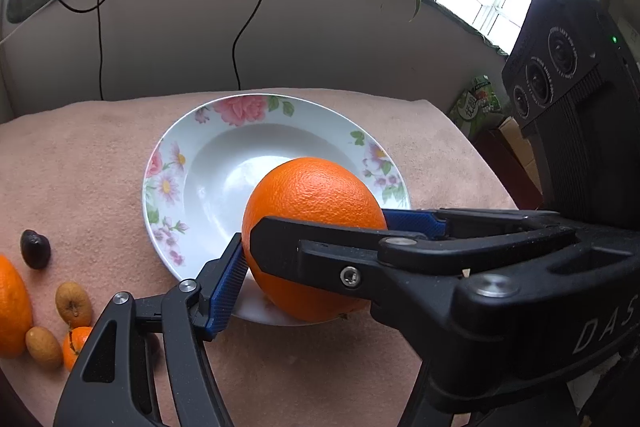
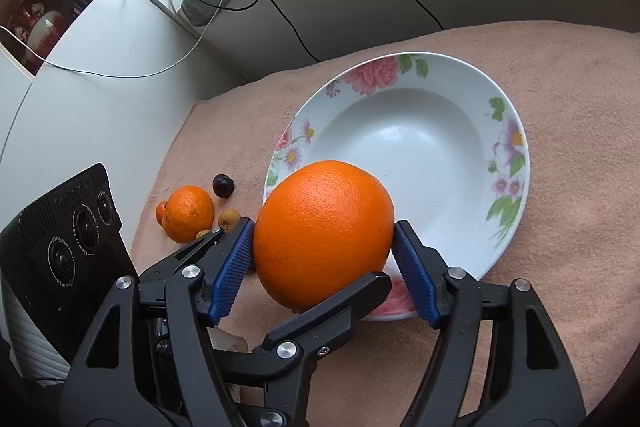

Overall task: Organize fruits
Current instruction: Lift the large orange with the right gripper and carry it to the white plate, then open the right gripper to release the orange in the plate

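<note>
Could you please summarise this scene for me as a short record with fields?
held item: large round orange fruit, over the near rim of the white floral ceramic plate
left gripper: clamped on it
right gripper: fingers flank it; pressure unclear
plate contents: none
loose fruit: smaller orange, dark round fruit, tan oval fruit, on the peach towel

The plate (image 2: 508, 155) looks like glossy glazed ceramic. The orange (image 2: 324, 227) has dimpled, slightly shiny peel; the cloth (image 2: 580, 75) is matt and fuzzy.
</note>
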`<state>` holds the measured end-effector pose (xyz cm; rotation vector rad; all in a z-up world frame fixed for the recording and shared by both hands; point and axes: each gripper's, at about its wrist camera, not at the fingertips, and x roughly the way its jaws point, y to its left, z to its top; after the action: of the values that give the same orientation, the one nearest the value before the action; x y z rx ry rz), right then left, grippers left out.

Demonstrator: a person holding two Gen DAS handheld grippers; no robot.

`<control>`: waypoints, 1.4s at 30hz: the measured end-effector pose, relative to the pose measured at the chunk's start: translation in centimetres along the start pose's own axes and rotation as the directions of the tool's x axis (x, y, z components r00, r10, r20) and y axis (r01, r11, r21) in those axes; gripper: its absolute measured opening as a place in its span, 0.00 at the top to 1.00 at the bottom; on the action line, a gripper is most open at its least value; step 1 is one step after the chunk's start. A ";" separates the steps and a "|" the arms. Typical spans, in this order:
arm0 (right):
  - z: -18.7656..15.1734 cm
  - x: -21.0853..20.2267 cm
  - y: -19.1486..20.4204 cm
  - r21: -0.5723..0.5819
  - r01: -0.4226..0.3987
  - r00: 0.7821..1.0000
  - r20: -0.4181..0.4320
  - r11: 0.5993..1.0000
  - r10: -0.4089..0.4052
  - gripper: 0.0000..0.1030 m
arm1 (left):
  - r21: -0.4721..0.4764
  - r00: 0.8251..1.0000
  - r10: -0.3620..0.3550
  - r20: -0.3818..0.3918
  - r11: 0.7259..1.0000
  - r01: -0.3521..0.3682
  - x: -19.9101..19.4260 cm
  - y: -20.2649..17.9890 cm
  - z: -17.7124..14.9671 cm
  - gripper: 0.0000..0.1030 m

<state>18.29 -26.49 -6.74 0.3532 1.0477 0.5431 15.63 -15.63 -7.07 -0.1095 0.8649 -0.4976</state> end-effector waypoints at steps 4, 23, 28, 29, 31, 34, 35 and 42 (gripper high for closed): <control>0.5 -1.7 0.1 -0.022 0.088 0.993 0.086 0.996 -0.085 0.15 | -0.004 0.999 0.028 0.019 1.000 -0.028 -0.6 0.1 0.2 0.30; 0.1 -6.6 -0.3 0.044 0.100 0.968 0.226 0.994 -0.108 0.15 | -0.044 0.994 0.082 0.075 0.996 -0.078 -5.3 3.0 -1.0 0.29; -0.6 -6.7 0.6 0.038 0.094 0.970 0.223 0.995 -0.100 0.15 | -0.052 0.993 0.086 0.085 0.995 -0.082 -6.9 3.6 -1.7 0.29; -0.7 -6.7 0.8 0.037 0.092 0.970 0.223 0.995 -0.098 0.15 | -0.055 0.992 0.088 0.090 0.995 -0.083 -7.2 3.8 -1.9 0.29; -1.0 -6.8 1.2 0.031 0.094 0.969 0.226 0.995 -0.098 0.15 | -0.061 0.991 0.095 0.094 0.994 -0.090 -7.9 4.2 -2.3 0.29; -1.4 -6.7 2.0 0.011 0.098 0.970 0.225 0.995 -0.098 0.15 | -0.074 0.991 0.103 0.087 0.993 -0.097 -8.6 4.9 -2.8 0.29; -1.6 -6.7 2.3 0.005 0.097 0.970 0.224 0.995 -0.096 0.15 | -0.081 0.991 0.106 0.085 0.992 -0.099 -8.9 5.2 -3.1 0.29; -2.0 -5.8 4.0 -0.019 0.076 0.975 0.212 0.997 -0.070 0.15 | -0.125 0.986 0.139 0.096 0.984 -0.127 -11.1 7.2 -4.3 0.29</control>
<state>13.22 -26.51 -1.42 0.3394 0.8433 0.4432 9.07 -3.69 -4.21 -0.1836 0.7934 -0.3120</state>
